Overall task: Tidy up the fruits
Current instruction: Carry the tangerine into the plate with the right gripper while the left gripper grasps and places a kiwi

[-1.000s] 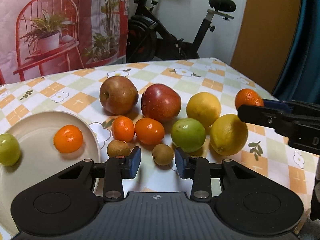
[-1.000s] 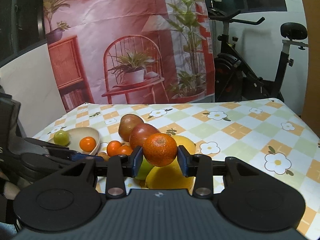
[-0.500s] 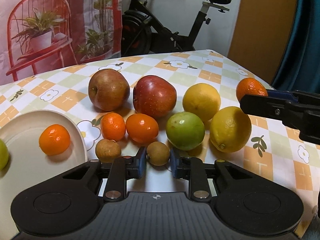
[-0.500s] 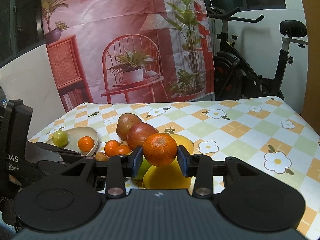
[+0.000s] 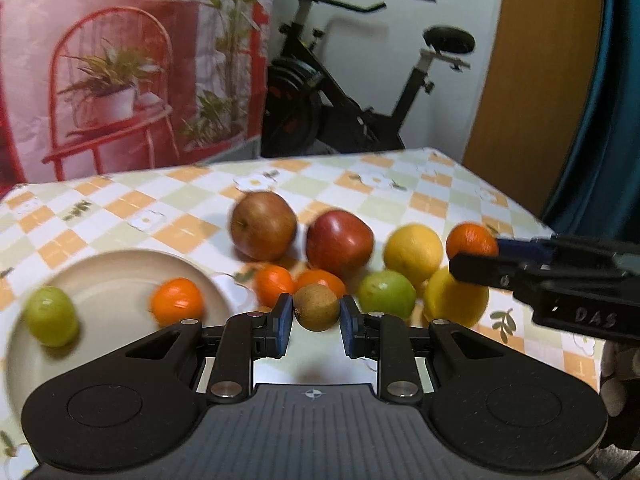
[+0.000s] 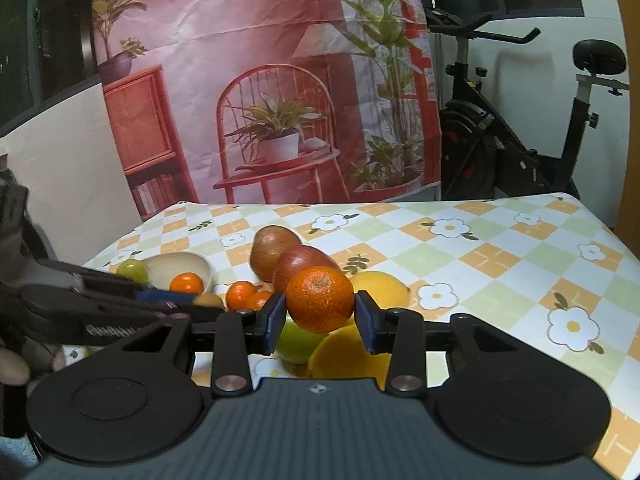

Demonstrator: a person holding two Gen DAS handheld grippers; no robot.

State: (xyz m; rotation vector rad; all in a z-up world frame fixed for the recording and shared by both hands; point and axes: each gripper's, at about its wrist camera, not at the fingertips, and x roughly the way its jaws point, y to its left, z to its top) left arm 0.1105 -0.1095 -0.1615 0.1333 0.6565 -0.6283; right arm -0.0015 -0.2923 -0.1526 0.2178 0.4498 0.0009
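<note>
My left gripper (image 5: 316,322) is shut on a small brown round fruit (image 5: 316,307) and holds it above the table, in front of the fruit pile. My right gripper (image 6: 320,316) is shut on a tangerine (image 6: 320,298), held above a lemon (image 6: 348,356) and a green fruit (image 6: 296,340). That tangerine shows in the left wrist view (image 5: 470,240) at the right. A cream plate (image 5: 108,276) at the left holds a green fruit (image 5: 50,316) and a tangerine (image 5: 177,306). Two apples (image 5: 264,226) (image 5: 340,242), two tangerines (image 5: 274,282), a lime (image 5: 386,294) and two lemons (image 5: 412,248) lie on the checked cloth.
The table's right edge (image 5: 516,204) drops off near an orange door and blue curtain. An exercise bike (image 5: 340,100) stands behind the table. The right gripper's body (image 5: 560,276) reaches in from the right in the left wrist view.
My left gripper closed on the small brown fruit and lifted it off the cloth, swinging left so the plate is more in view. My right gripper kept holding its tangerine nearly still.
</note>
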